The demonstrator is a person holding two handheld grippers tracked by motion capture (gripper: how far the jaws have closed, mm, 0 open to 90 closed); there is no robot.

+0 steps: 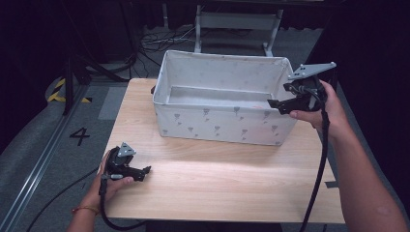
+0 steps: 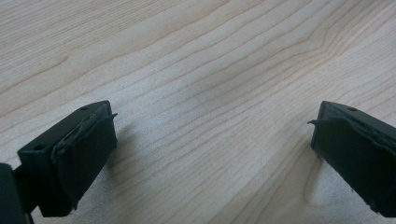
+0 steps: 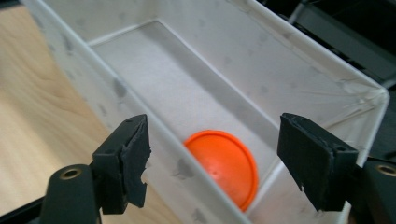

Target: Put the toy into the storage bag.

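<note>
Right gripper view: flat round orange plastic disc [image 3: 224,163] lying on floor of white fabric bin [image 3: 140,107], right end, just below right gripper [image 3: 219,163], jaws spread, empty. Left gripper [image 1: 140,171] far off at near-left of table [image 1: 217,188], jaws spread too.

I note a pale wooden table [image 1: 217,179] on grey floor [image 1: 29,145]. A painted number four [image 1: 80,136] and yellow-black tape [image 1: 58,90] sit left; cables [image 1: 159,41] and a white frame [image 1: 237,21] lie behind.

One white fabric bin [image 1: 212,123], one orange disc [image 3: 224,165] inside it, possibly a lid, two grippers, one wooden table [image 1: 217,183]
</note>
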